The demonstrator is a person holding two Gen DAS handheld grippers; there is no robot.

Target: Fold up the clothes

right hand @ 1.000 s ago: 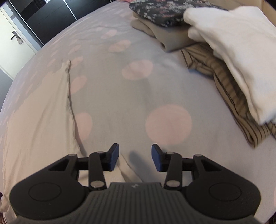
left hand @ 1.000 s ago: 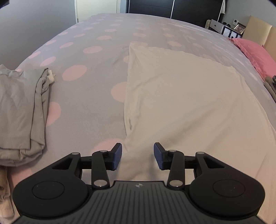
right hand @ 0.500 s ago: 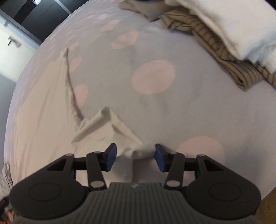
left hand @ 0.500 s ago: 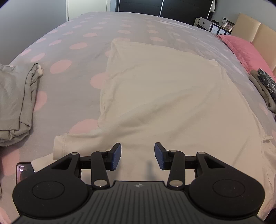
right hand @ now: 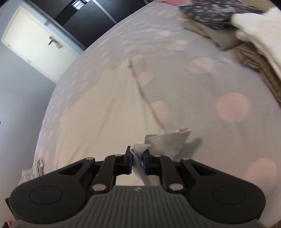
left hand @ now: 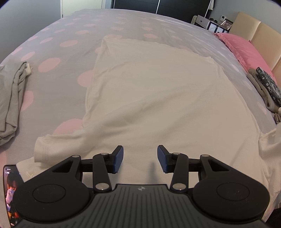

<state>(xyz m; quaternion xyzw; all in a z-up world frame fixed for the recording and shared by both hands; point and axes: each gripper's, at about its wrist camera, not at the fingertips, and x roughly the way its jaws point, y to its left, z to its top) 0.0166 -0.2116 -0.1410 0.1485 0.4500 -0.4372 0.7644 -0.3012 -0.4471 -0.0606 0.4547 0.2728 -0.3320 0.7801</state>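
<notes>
Right gripper [right hand: 137, 157] jaws pinching cream shirt [left hand: 158, 91] sleeve, left gripper [left hand: 140, 158] jaws wide above it

A home bedroom: a wide bed [left hand: 73, 84] under a grey duvet cover with pink dots, a pink pillow [left hand: 245, 50] against a beige padded headboard [left hand: 260, 33], dark wardrobe doors [left hand: 175, 7] and a white door [right hand: 35, 45] behind, a white bedside cabinet [left hand: 205, 22] with a picture frame [left hand: 227, 22], stacks of folded clothes [right hand: 245, 31] on the cover
</notes>
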